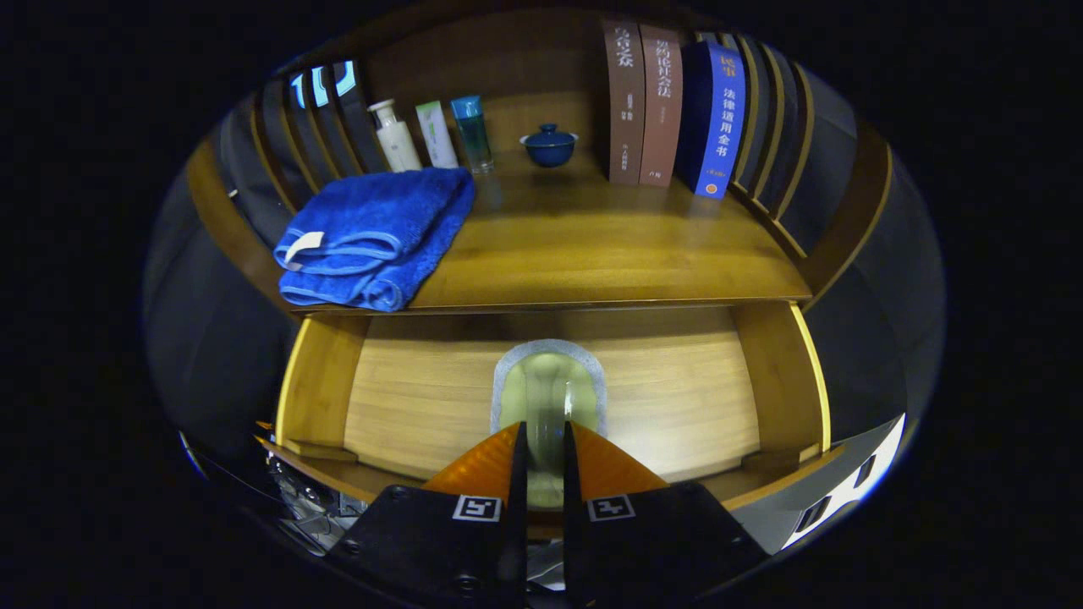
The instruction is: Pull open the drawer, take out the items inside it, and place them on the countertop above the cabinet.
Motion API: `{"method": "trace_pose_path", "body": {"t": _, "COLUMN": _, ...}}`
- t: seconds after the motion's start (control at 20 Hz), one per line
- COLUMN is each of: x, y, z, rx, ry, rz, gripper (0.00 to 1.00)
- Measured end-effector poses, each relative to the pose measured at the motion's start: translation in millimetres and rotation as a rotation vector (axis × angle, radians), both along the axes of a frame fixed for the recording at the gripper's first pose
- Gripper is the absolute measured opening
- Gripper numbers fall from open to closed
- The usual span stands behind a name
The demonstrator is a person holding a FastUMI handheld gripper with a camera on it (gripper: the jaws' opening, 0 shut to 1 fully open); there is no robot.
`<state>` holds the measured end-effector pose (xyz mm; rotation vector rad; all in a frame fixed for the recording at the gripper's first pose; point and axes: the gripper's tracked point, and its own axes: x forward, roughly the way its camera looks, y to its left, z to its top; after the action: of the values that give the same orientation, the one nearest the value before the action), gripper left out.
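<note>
Where tool [546, 444] pinches, roll [548, 385], drawer [677, 397] open

I count one open drawer [389, 406] with one item in it, a pale green sponge-like pad [548, 393] with a grey rim, and my one gripper [546, 440] has its two fingers [486, 465] closed in on that pad from both sides. On the countertop [592, 245] I see one folded blue towel [376, 237], three bottles or tubes — one white pump bottle [396, 135], one white tube [437, 134], one teal bottle [472, 131] — plus one blue lidded bowl [549, 145]. Books: three with readable spines, two brown [626, 101] and one blue [715, 118].
</note>
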<state>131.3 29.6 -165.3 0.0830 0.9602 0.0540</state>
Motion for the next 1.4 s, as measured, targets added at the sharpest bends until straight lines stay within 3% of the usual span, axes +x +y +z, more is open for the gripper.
{"method": "trace_pose_path", "body": {"t": 0.2, "x": 11, "y": -1, "z": 37, "rx": -0.007, "ry": -0.027, "rz": 0.003, "gripper": 0.22}}
{"method": "trace_pose_path", "body": {"t": 0.45, "x": 68, "y": -3, "z": 69, "rx": -0.010, "ry": -0.041, "rz": -0.014, "gripper": 0.22}}
{"method": "trace_pose_path", "body": {"t": 0.9, "x": 165, "y": 0, "z": 45, "rx": -0.045, "ry": 0.020, "rz": -0.022, "gripper": 0.22}}
{"method": "trace_pose_path", "body": {"t": 1.4, "x": 199, "y": 2, "z": 24, "rx": -0.069, "ry": 0.047, "rz": -0.017, "gripper": 0.22}}
